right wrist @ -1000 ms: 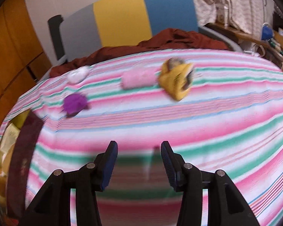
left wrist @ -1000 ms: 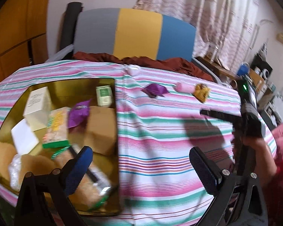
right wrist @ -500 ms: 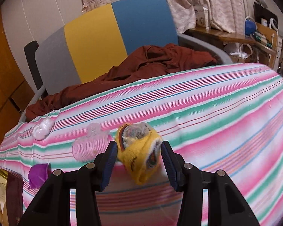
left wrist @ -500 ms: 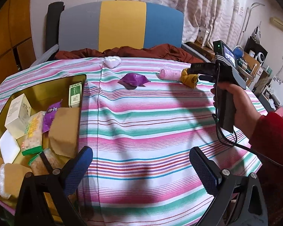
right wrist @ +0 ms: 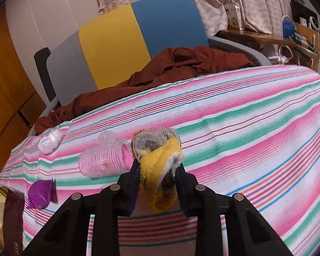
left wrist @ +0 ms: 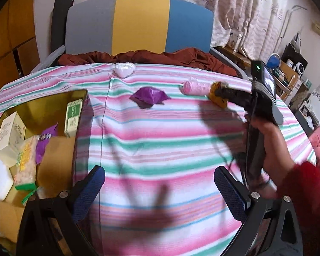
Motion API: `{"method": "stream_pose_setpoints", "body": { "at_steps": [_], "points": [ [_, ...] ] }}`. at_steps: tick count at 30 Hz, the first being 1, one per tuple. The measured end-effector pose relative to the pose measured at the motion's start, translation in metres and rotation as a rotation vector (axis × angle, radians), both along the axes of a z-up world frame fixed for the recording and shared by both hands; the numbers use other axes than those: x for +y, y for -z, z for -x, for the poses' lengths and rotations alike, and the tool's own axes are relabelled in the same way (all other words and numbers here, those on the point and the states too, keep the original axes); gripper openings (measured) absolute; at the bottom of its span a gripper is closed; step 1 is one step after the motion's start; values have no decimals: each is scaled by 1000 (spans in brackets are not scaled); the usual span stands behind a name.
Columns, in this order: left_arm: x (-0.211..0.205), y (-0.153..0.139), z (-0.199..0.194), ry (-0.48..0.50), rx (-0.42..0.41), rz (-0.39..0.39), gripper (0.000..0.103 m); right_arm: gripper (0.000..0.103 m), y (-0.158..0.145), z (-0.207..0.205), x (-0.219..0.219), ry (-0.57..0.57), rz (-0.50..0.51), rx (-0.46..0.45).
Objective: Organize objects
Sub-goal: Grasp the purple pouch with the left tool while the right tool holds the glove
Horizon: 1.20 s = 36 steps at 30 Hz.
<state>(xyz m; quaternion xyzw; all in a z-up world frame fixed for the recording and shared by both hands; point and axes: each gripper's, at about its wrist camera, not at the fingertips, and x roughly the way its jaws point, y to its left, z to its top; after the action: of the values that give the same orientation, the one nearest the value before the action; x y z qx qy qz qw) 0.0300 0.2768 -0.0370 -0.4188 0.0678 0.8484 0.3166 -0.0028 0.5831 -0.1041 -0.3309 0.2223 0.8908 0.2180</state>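
My right gripper (right wrist: 157, 170) is shut on a yellow cloth scrubber (right wrist: 157, 162) with a mesh top, low over the striped tablecloth (right wrist: 245, 128); it also shows in the left wrist view (left wrist: 217, 95). A pink hair roller (right wrist: 104, 160) lies just left of it, a purple wrapper (right wrist: 40, 194) further left, and a white clear packet (right wrist: 50, 140) near the far edge. My left gripper (left wrist: 160, 189) is open and empty above the cloth. A gold tin (left wrist: 44, 104) at the left holds boxes and packets.
A chair with a grey, yellow and blue back (left wrist: 138, 23) stands behind the table with a brown cloth (left wrist: 138, 56) draped on it. Shelves with clutter (left wrist: 288, 70) are at the right. Wooden cabinets (left wrist: 12, 32) are at the left.
My right gripper moved forward to the yellow scrubber and closed on it. My left gripper stayed open and the view shifted slightly.
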Motion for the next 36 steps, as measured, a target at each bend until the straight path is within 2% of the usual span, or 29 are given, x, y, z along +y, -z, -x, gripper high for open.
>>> {"method": "stream_pose_setpoints", "body": {
  "at_steps": [7,13,17,25,27,29,31,34,36],
  "points": [
    [28,-5,31,-22,19,20,103,30,-7,-29,-10,86,-64,-3],
    [64,-10,69,-17,114,91,103,30,-3,-54,-15,101,-35,3],
    [87,-6,99,-1,148,130,103,30,0,-60,-11,126,-7,23],
    [113,37,147,8,82,239,102,30,8,-70,2,159,74,63],
    [113,44,151,12,67,228,97,30,8,-69,1,158,71,62],
    [111,48,152,2,52,212,85,30,8,-69,1,157,68,61],
    [112,51,149,1,44,198,81,30,9,-70,1,158,71,62],
    [113,57,144,14,33,165,64,30,10,-70,2,160,77,66],
    [114,55,138,24,61,148,55,30,10,-70,3,161,78,66]
  ]
}}
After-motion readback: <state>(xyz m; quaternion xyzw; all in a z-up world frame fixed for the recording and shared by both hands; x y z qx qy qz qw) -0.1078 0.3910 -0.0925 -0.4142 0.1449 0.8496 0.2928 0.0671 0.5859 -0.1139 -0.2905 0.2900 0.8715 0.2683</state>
